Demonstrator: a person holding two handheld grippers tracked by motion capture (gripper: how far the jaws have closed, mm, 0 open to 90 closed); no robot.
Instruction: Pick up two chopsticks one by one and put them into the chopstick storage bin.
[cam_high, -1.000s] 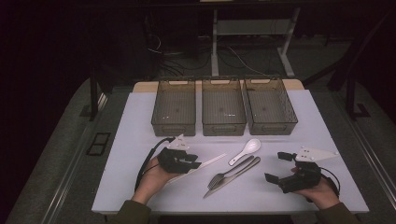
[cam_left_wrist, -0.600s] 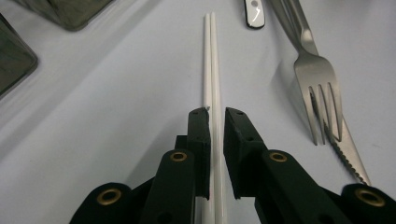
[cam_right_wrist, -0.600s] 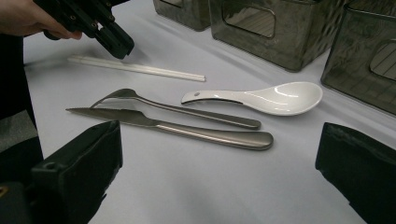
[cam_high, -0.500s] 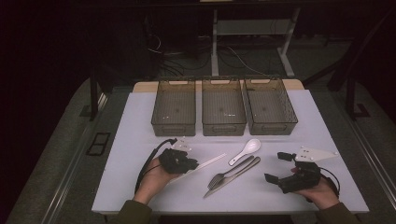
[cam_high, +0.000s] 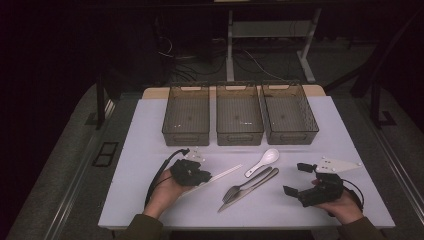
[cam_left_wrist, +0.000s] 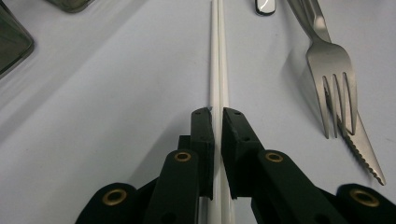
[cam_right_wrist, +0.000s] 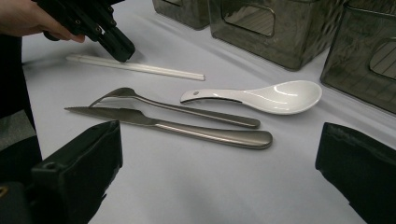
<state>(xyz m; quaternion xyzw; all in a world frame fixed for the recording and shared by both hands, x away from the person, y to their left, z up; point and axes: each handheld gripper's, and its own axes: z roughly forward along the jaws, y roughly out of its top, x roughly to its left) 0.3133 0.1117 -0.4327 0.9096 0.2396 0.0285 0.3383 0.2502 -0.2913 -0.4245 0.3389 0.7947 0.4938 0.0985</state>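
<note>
A pair of white chopsticks (cam_high: 222, 175) (cam_left_wrist: 218, 70) (cam_right_wrist: 140, 67) lies on the white table, left of centre. My left gripper (cam_high: 204, 177) (cam_left_wrist: 218, 114) (cam_right_wrist: 119, 49) is shut on their near end, its black pads pressed against both sticks. To the right lie a white ceramic spoon (cam_high: 262, 161) (cam_right_wrist: 266, 97), a steel fork (cam_high: 250, 181) (cam_left_wrist: 334, 79) (cam_right_wrist: 177, 108) and a steel knife (cam_high: 250, 191) (cam_left_wrist: 364, 149) (cam_right_wrist: 187, 129), side by side. My right gripper (cam_high: 297, 179) (cam_right_wrist: 219, 154) rests open at the right, jaws wide and turned toward the cutlery, holding nothing.
Three dark see-through bins (cam_high: 185, 135) (cam_high: 239, 136) (cam_high: 292, 136) stand in a row at the back of the table (cam_high: 140, 150). The table's front edge runs just under both hands. Dark floor and desk legs lie beyond.
The left gripper's jaws look drawn closer around the chopsticks than a second ago. Both hands stay where they were, and the cutlery has not moved.
</note>
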